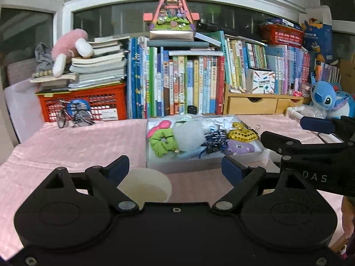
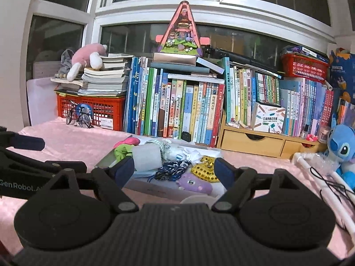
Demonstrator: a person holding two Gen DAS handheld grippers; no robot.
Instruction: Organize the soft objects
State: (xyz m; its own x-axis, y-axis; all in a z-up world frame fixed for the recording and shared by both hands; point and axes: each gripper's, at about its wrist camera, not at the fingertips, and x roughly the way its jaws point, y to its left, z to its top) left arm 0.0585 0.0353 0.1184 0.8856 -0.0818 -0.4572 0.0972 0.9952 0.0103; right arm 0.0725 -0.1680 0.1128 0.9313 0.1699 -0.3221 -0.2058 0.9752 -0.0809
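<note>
Left wrist view: the left claw [image 1: 175, 168] gapes wide and empty over a white cup [image 1: 145, 187], short of the tray [image 1: 188, 166] of soft things on the bench [image 1: 77, 146].

Right wrist view: the right claw [image 2: 174, 171], empty, nearly at the tray [image 2: 144, 188], fingers [image 2: 223, 173] framing a purple plush [image 2: 195, 184]; that cup is out of sight.

Lying heaped in a shallow white box [image 1: 188, 166] on pink cloth: green scrunchie [image 1: 160, 143], pink bow [image 1: 158, 127], pale foam block [image 1: 189, 136], navy-and-white cord [image 1: 216, 140], gold sequin pouch [image 1: 243, 133], purple plush [image 1: 240, 147]. Resting loosely, overlapping, crowding the box.
</note>
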